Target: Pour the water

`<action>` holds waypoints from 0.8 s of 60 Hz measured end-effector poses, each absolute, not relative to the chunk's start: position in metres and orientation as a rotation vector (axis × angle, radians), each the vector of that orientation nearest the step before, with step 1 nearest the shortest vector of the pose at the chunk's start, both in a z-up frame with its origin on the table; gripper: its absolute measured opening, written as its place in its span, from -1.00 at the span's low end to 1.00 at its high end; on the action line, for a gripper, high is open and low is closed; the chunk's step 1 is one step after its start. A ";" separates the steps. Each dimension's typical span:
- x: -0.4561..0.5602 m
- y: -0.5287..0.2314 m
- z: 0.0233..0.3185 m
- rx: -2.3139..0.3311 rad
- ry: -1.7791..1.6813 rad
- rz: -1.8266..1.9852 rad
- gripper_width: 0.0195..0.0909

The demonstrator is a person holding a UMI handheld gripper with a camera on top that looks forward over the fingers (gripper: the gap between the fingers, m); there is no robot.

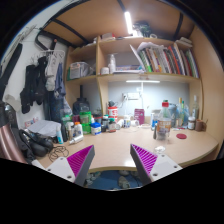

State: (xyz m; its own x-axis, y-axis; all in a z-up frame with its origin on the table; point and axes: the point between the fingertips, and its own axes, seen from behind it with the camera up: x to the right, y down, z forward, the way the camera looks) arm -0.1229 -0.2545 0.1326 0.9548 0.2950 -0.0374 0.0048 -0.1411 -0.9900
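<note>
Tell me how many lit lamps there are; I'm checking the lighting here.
2. One lamp runs along the ceiling above the shelves; a second strip light glows under the lower shelf, over the cluttered desk. Others may be hidden. The tongs are open, holding nothing.

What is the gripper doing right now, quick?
Gripper: open, holding nothing, over the bare desk.

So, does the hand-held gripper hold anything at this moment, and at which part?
Nothing is held. The hand-held gripper is open, with only bare desk showing between its fingers; the bottles stand far beyond them.
</note>
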 end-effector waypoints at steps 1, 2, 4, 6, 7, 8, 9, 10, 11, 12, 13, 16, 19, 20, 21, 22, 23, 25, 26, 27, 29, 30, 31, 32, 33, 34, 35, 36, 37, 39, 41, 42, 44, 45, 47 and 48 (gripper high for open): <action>-0.125 -0.252 0.132 -1.695 -0.227 0.252 0.71; -0.125 -0.252 0.133 -1.694 -0.227 0.251 0.71; -0.124 -0.250 0.134 -1.691 -0.227 0.246 0.72; -0.122 -0.249 0.135 -1.689 -0.222 0.241 0.71; -0.121 -0.249 0.136 -1.688 -0.219 0.238 0.72; -0.120 -0.249 0.136 -1.686 -0.215 0.235 0.71; -0.117 -0.249 0.135 -1.685 -0.215 0.235 0.71; -0.117 -0.249 0.136 -1.686 -0.213 0.232 0.71; -0.116 -0.249 0.135 -1.686 -0.212 0.232 0.71; -0.115 -0.249 0.135 -1.687 -0.212 0.231 0.71; -0.113 -0.248 0.134 -1.688 -0.212 0.230 0.71; -0.107 -0.245 0.133 -1.693 -0.209 0.221 0.71; -0.096 -0.241 0.134 -1.693 -0.203 0.210 0.72; -0.094 -0.239 0.132 -1.688 -0.196 0.204 0.71; -0.088 -0.238 0.134 -1.689 -0.193 0.201 0.71; -0.086 -0.235 0.131 -1.684 -0.187 0.194 0.72; -0.080 -0.234 0.133 -1.686 -0.185 0.191 0.71; -0.072 -0.230 0.130 -1.686 -0.178 0.180 0.71; -0.068 -0.227 0.129 -1.686 -0.176 0.177 0.71; -0.064 -0.225 0.127 -1.686 -0.174 0.174 0.71; -0.055 -0.218 0.125 -1.685 -0.170 0.168 0.71; -0.050 -0.215 0.124 -1.686 -0.166 0.164 0.71; -0.045 -0.211 0.122 -1.686 -0.162 0.160 0.71; -0.039 -0.207 0.120 -1.687 -0.158 0.155 0.71; -0.034 -0.203 0.119 -1.686 -0.153 0.150 0.71; -0.028 -0.199 0.118 -1.685 -0.147 0.146 0.71; -0.023 -0.194 0.117 -1.683 -0.142 0.141 0.73; -0.017 -0.190 0.115 -1.682 -0.138 0.136 0.71; -0.011 -0.185 0.114 -1.682 -0.132 0.128 0.71; 0.002 -0.175 0.109 -1.683 -0.115 0.112 0.71; 0.012 -0.166 0.104 -1.687 -0.098 0.099 0.71; 0.017 -0.162 0.102 -1.689 -0.091 0.095 0.70; 0.025 -0.154 0.099 -1.690 -0.079 0.093 0.71; 0.029 -0.149 0.096 -1.692 -0.072 0.093 0.71; 0.035 -0.141 0.092 -1.697 -0.059 0.095 0.72; 0.037 -0.136 0.090 -1.697 -0.056 0.097 0.72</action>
